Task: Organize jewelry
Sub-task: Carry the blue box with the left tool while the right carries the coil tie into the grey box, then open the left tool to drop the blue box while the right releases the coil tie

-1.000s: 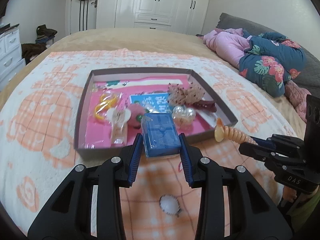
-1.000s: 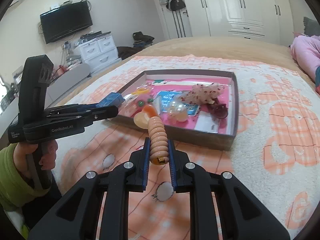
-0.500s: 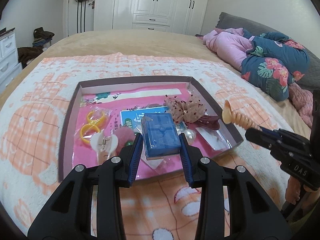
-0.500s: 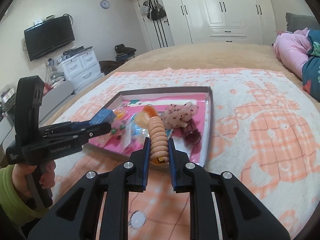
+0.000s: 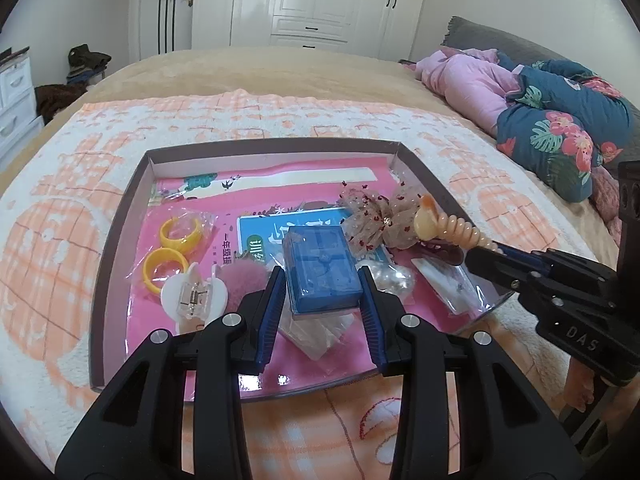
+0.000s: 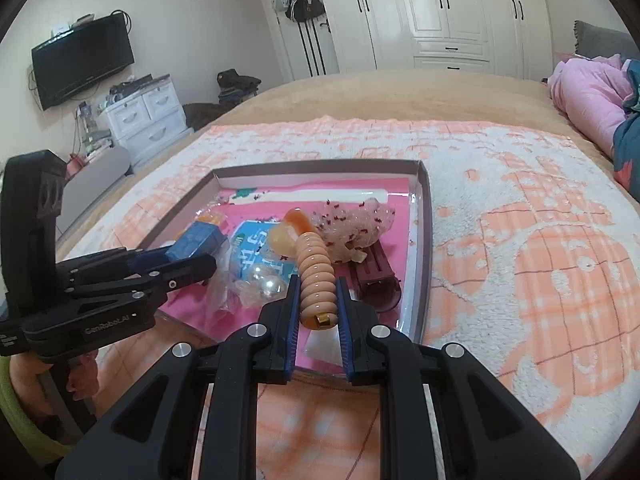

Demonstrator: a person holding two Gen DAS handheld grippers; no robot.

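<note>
My left gripper (image 5: 322,284) is shut on a blue jewelry box (image 5: 322,274) and holds it above the front of the shallow cardboard tray (image 5: 120,216). The box also shows in the right wrist view (image 6: 198,240). My right gripper (image 6: 318,300) is shut on a peach ribbed spiral hair clip (image 6: 316,280) and holds it over the tray's right front part (image 6: 425,240). The clip also shows in the left wrist view (image 5: 452,228). The tray holds yellow rings (image 5: 172,248), a white claw clip (image 5: 192,294), a pink pompom (image 5: 244,278), pearls (image 6: 266,280), a sheer bow (image 6: 356,224) and a maroon clip (image 6: 374,276).
The tray lies on a peach-and-white blanket (image 5: 60,200) on a bed. Folded pink and floral bedding (image 5: 552,120) lies at the right. White wardrobes (image 5: 312,0) stand behind, and a white drawer unit (image 6: 144,120) and a television (image 6: 80,60) are at the left.
Both grippers have moved forward from the blanket in front of the tray to above the tray, each keeping hold of its item.
</note>
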